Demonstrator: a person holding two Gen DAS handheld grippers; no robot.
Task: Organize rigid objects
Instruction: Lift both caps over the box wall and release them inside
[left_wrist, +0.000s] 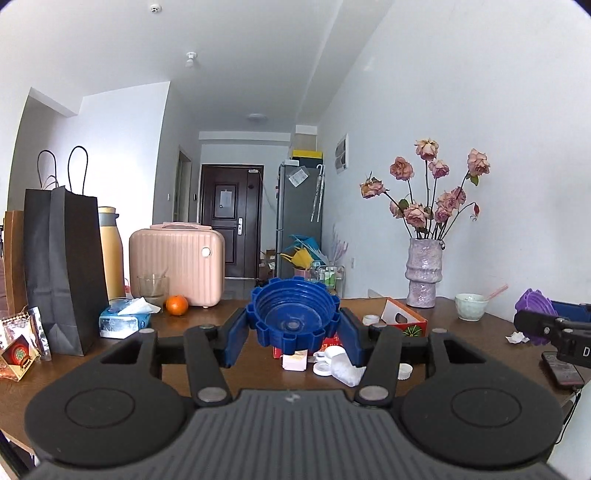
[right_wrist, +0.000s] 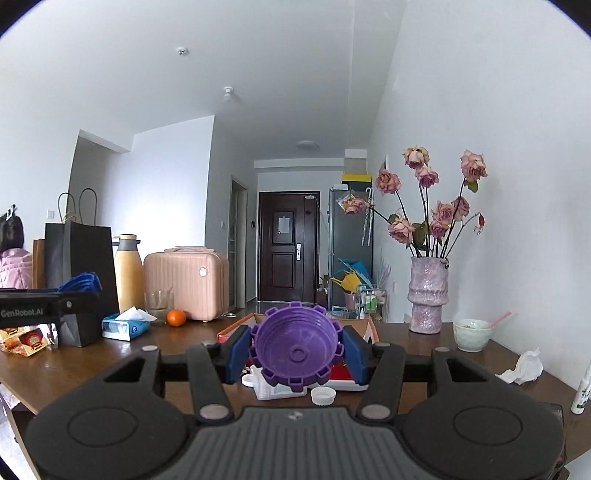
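We've got a bowl-shaped cap in each tool: our left gripper (left_wrist: 293, 326) pinches the blue notched cap (left_wrist: 293, 319) by its rim and our right gripper (right_wrist: 297, 354) pinches the purple notched cap (right_wrist: 295, 347) likewise, both hollow-side toward us, clear of the wooden table (right_wrist: 110, 365). That rim grip probably keeps them steady for sorting (perhaps nesting). Below sit small white lids (left_wrist: 325, 363), the red box (right_wrist: 354, 380) and a vase of dried roses (right_wrist: 428, 291) by the white wall.

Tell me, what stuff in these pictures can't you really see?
- Left wrist view: the red box is partly hidden behind the blue cup that the left gripper holds.
- Right wrist view: the purple cup in the right gripper hides the box's inside.
- Left wrist view: the phone is cut off by the edge.
- Both views: what is in the white bowl is too small to tell.
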